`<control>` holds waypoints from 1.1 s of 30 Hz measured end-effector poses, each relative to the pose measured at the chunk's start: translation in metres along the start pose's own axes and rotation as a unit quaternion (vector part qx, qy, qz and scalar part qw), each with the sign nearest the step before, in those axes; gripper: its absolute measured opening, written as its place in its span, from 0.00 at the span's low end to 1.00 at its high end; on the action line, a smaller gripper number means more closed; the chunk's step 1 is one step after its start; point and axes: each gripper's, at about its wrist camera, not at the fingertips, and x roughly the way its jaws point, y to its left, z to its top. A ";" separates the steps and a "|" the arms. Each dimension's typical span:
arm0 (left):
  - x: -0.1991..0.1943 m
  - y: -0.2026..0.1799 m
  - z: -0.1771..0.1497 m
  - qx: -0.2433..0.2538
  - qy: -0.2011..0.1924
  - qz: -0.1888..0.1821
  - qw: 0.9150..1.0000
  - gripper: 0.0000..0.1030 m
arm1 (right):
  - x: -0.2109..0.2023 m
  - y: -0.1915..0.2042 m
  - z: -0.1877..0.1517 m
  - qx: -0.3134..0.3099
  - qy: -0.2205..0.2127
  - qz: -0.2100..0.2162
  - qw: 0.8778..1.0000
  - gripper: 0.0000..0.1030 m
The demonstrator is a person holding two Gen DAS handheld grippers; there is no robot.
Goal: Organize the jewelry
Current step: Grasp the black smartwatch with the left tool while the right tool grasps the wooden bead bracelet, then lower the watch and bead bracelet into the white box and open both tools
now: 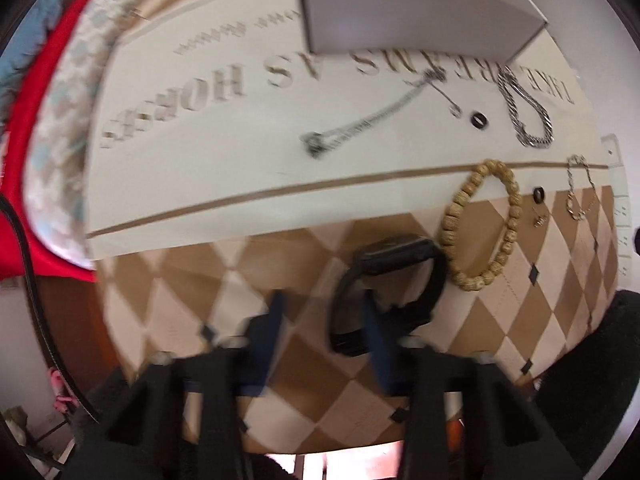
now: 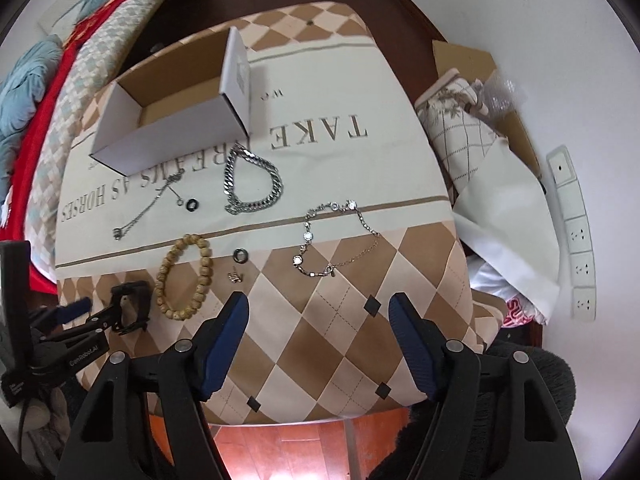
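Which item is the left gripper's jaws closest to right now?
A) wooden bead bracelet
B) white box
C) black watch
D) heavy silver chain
C: in the left wrist view the left gripper is open, with one finger reaching into the strap loop of the black watch; the wooden bead bracelet lies just beyond it, and the heavy silver chain and white box are farther off.
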 end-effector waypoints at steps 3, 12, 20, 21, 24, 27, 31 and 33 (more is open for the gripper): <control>0.005 -0.003 -0.001 0.004 -0.009 -0.008 1.000 0.03 | 0.012 0.004 0.003 -0.004 0.015 -0.001 1.000 0.72; 0.000 0.055 -0.011 -0.065 -0.041 0.039 0.996 0.00 | 0.055 0.062 0.020 -0.028 0.028 0.069 0.997 0.70; -0.006 0.080 -0.027 -0.090 -0.046 0.049 0.994 0.00 | 0.079 0.115 0.022 -0.111 0.005 -0.005 0.994 0.26; -0.007 0.081 -0.025 -0.091 -0.045 0.049 0.994 0.00 | 0.078 0.118 0.020 -0.122 -0.003 -0.010 0.992 0.18; 0.001 0.096 -0.028 -0.093 -0.047 0.047 0.993 0.00 | 0.074 0.120 0.015 -0.128 -0.010 -0.001 0.992 0.09; -0.001 0.092 -0.020 -0.089 -0.054 0.048 0.993 0.00 | 0.058 0.110 0.013 -0.102 -0.022 0.042 0.994 0.09; -0.019 0.078 -0.017 -0.080 -0.066 0.042 0.994 0.00 | 0.024 0.096 0.014 -0.088 -0.044 0.104 0.990 0.09; -0.029 0.074 -0.016 -0.077 -0.075 0.039 0.993 0.00 | 0.006 0.092 0.013 -0.099 -0.056 0.121 0.986 0.09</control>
